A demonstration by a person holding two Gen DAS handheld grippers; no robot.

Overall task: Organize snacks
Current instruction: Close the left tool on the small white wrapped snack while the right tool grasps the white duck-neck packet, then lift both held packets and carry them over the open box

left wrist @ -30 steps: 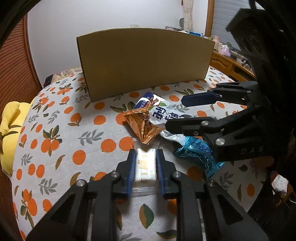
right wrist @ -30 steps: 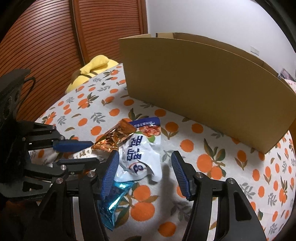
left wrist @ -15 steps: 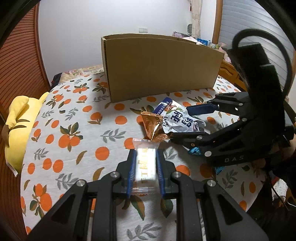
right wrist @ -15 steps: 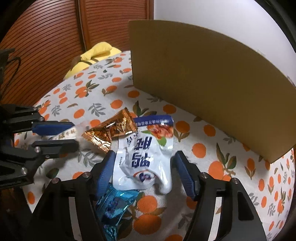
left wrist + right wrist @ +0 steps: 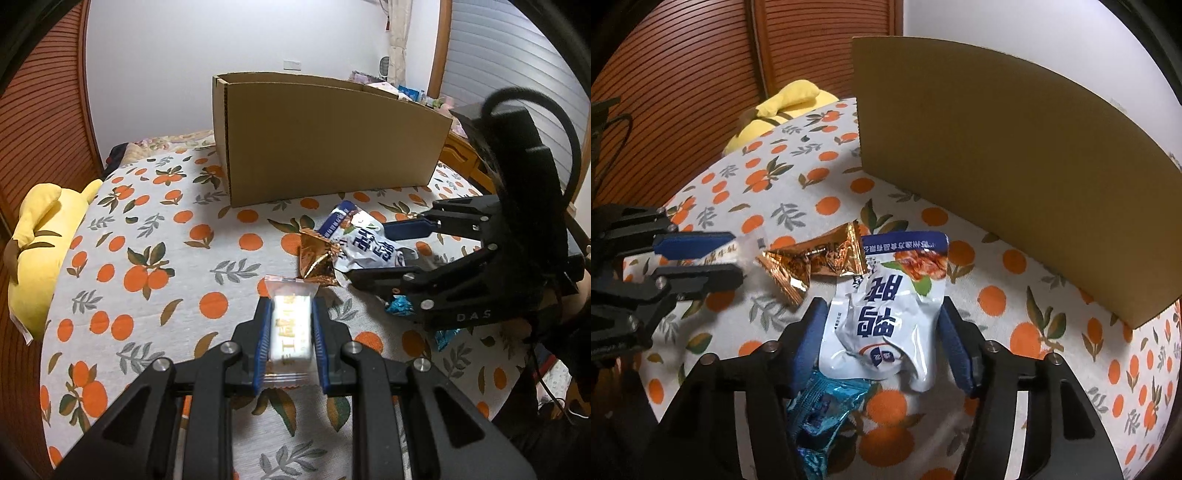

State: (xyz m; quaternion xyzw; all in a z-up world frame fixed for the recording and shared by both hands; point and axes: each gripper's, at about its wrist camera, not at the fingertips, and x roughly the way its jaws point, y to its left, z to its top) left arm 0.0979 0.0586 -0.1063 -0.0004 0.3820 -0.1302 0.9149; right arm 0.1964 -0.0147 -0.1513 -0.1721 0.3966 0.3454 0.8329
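Now the left gripper [image 5: 290,345] is clamped on a small clear-wrapped white candy bar with gold lettering [image 5: 290,332], its blue pads pressed against both long sides. A second ago that bar sat low over the orange-print tablecloth [image 5: 155,258]; it is now lifted off the cloth, and the tall brown cardboard box [image 5: 325,140] at the far side shows its open top edge, which was hidden before.

Over on the right, the right gripper [image 5: 882,332] straddles a crumpled white snack pouch with blue lettering [image 5: 886,321]. Its jaws have just been closing, after widening half a second ago, and the pouch lies between them. The left pad looks to be at the pouch's edge, while the right pad stands just beside it, so I cannot tell if it is gripped; the pouch lies on the cloth. A second ago these jaws hung nearer than the pouch; now they bracket it.

A shiny copper-foil packet [image 5: 816,262] lies just left of the pouch, touching its far corner. A crinkled bright blue foil wrapper [image 5: 827,402] sits partly under the pouch's near end. A yellow plush toy [image 5: 40,236] rests at the cloth's left edge.
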